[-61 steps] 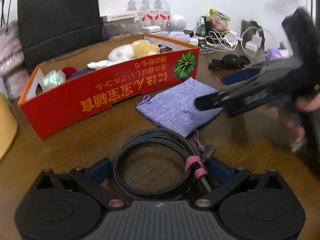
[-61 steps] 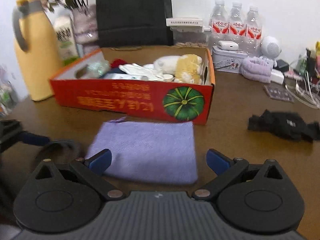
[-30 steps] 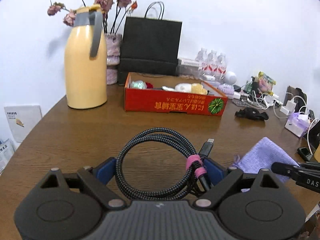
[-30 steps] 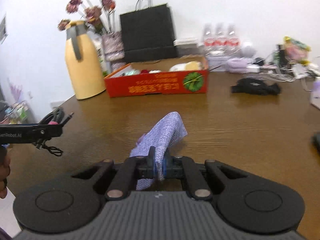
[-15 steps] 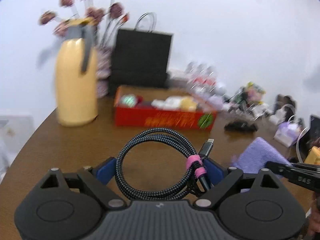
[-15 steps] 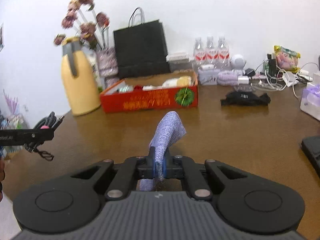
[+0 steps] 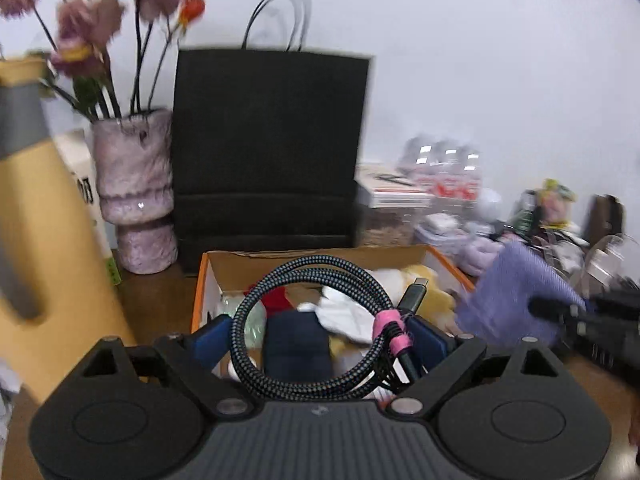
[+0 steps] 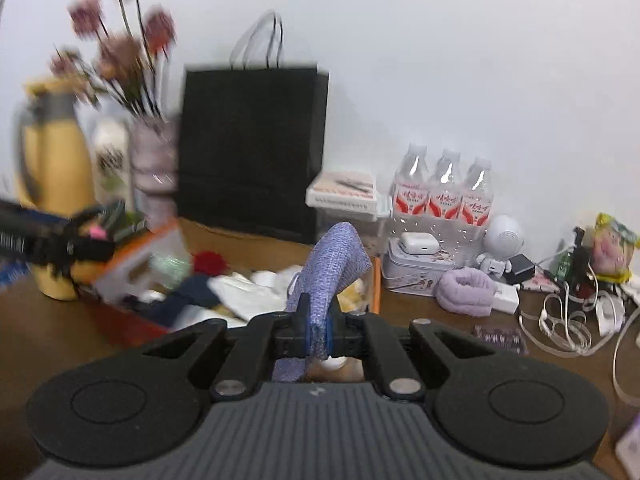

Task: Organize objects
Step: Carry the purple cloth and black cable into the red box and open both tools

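My left gripper (image 7: 320, 334) is shut on a coiled black-and-white braided cable (image 7: 332, 270) bound with a pink tie, and holds it over the near end of the orange cardboard box (image 7: 236, 264). The box holds a red item, white cloth, a navy piece and a yellow plush. To the right, my right gripper (image 7: 538, 306) carries the purple pouch (image 7: 516, 284). In the right wrist view, the right gripper (image 8: 316, 330) is shut on the pouch (image 8: 334, 256), which stands up above the box (image 8: 375, 284). The left gripper (image 8: 100, 240) shows blurred at the left.
A yellow jug (image 7: 48, 240) and a vase of flowers (image 7: 134, 184) stand left of the box, with a black paper bag (image 7: 268, 140) behind it. Right of the box are water bottles (image 8: 444, 192), a tin (image 8: 416, 268), a rolled purple cloth (image 8: 466, 292) and tangled white cables (image 8: 560, 320).
Both grippers have swept forward and slightly up across the table, from well short of the box to over it. The cable and the pouch stay gripped as before.
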A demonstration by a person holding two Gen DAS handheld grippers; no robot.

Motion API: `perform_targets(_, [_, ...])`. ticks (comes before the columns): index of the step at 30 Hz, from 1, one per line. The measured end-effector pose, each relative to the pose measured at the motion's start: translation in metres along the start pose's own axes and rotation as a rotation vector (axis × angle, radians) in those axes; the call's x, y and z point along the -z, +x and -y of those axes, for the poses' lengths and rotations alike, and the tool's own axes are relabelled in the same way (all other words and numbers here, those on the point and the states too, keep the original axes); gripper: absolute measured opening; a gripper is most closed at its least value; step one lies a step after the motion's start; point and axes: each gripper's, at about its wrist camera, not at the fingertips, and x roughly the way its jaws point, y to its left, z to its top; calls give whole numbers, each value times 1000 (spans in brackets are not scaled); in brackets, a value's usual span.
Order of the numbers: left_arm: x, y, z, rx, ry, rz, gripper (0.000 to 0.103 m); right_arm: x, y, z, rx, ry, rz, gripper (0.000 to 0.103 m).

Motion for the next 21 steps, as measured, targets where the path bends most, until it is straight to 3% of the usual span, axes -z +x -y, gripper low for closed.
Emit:
perform_targets(3, [-17,47,2,-1,-32,-48,93,-5,42,-9,40,-73,-57,7])
perform_targets(8, [-26,119,16,-6,-12,-121,94,1,105,-20,-26,-24,-171,12])
perform_targets(10, [-26,135,17,-23,22,-156,94,6,123,-15,-102,54,-233,45])
perform_targets(11, [-24,138,16,-34,33,-161,94,9,128,-12,-129,98,-244,72])
perform_targets(12, [-22,139,14,-36,42,-157,94,14,127,-8,-133,126,-231,79])
perform_targets(14, [-16,136,9,-26,69,-137,94,18,126,-3,-177,140,-221,81])
perform_targets(18, [-10,121,-5,-77,65,-89,94,7,115,7,-232,171,-230,86])
perform_targets(21, [-8,104,-16,-82,42,-59,95,-9,90,19,-231,156,-170,90])
